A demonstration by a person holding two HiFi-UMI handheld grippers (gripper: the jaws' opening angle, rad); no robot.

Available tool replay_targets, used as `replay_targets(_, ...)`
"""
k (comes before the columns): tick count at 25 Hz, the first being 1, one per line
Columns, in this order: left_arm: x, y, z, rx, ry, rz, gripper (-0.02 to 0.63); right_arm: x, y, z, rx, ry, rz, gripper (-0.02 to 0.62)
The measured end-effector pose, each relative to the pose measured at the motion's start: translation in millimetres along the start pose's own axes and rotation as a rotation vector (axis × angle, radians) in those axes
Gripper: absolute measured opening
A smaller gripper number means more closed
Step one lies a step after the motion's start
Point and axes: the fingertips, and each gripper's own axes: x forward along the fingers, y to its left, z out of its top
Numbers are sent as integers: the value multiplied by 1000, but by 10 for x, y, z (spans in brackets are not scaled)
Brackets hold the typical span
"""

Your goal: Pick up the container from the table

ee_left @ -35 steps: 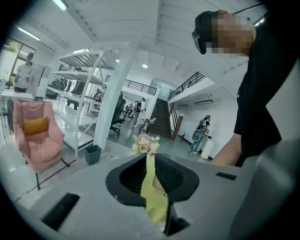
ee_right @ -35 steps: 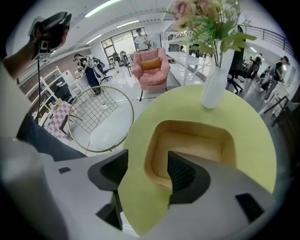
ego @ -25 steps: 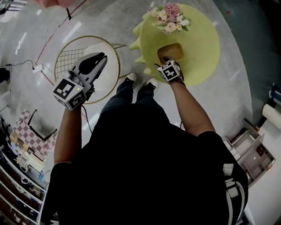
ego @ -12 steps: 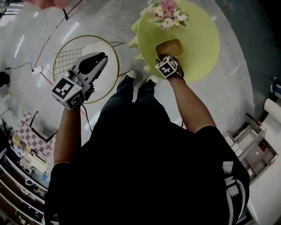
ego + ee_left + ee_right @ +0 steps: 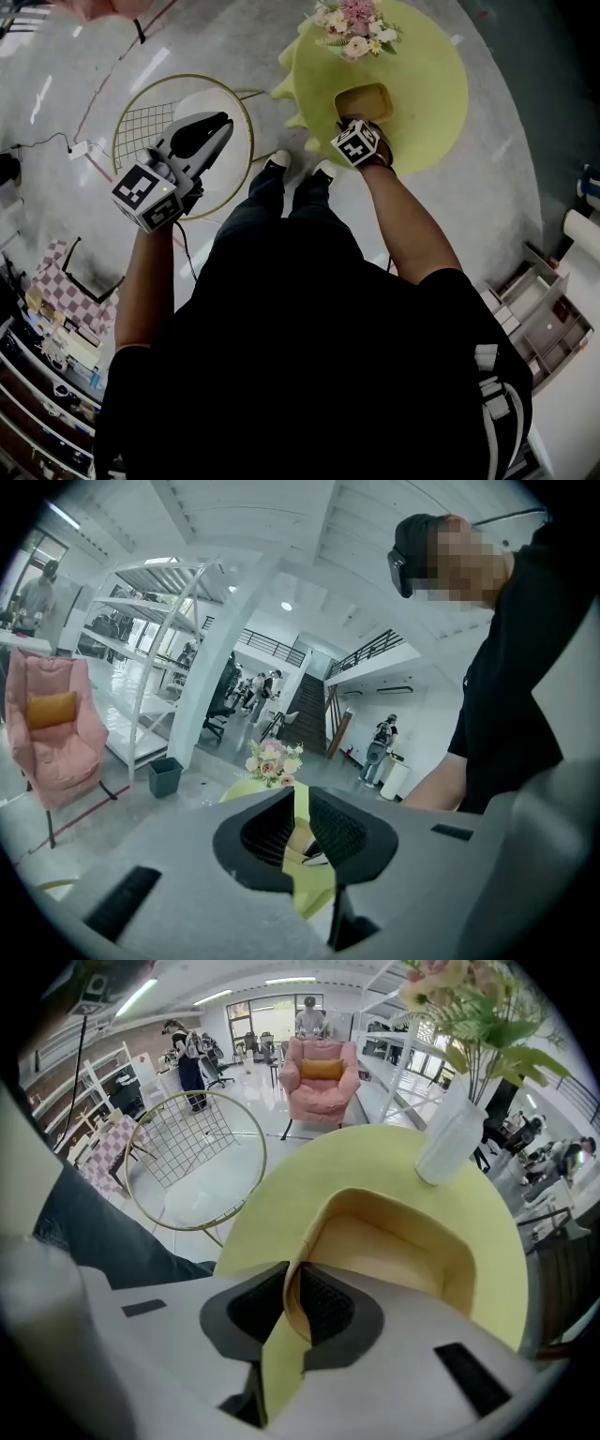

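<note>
1. The tan square container [image 5: 364, 101] sits on the near side of the round yellow table [image 5: 427, 94]. Only its near wall is pinched, probably because the tub is too wide to span.
2. The right gripper [image 5: 295, 1299] points steeply down. Its jaws have just been closing and now clamp that wall.
3. The left gripper [image 5: 298, 806] hovers well to the left above a wire chair [image 5: 150, 122], jaws together and empty, seemingly not needed.
4. Count: one container, one flower vase [image 5: 450, 1138] at the table's far side, one table, one chair, two grippers.
</note>
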Motion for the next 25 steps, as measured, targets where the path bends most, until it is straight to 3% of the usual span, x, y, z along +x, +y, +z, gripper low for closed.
replay_targets(25, 148, -287, 166, 100, -19, -51, 61, -507, -45, 86, 27, -65, -62, 21)
